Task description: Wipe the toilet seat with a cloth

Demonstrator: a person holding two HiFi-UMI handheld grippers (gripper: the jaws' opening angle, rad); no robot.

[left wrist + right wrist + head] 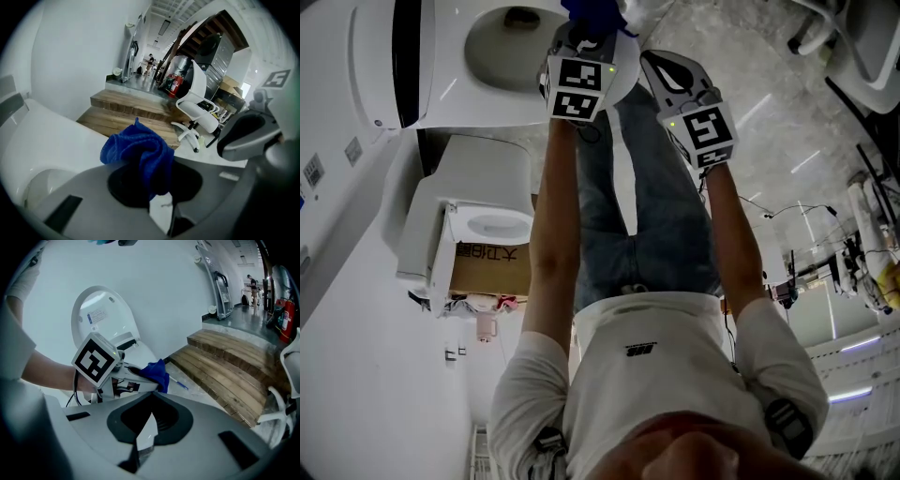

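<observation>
The person's white T-shirt [661,361] fills the near edge of the head view, and both bare forearms reach away from it toward the toilet [502,42] at the far left.

The left gripper [158,199] has its jaws pinched together on a blue cloth [136,152]. The cloth bunches up in loose folds right at the jaw tips and spills out past them, away from the gripper body. It hangs over the white toilet seat [54,140], toward the seat's right side. The views do not settle whether it touches the seat. The toilet lid [101,315] stands raised against the far wall.

The right gripper [146,427] sits just to the right of the left one and a little nearer the person. Its jaws are together with nothing between them. From its own view the cloth shows ahead and slightly left, apart from its tips.

Wooden steps [234,366] rise to the right of the toilet. A white office chair [199,105] stands farther right. A cardboard box [492,269] sits on the floor to the near left.
</observation>
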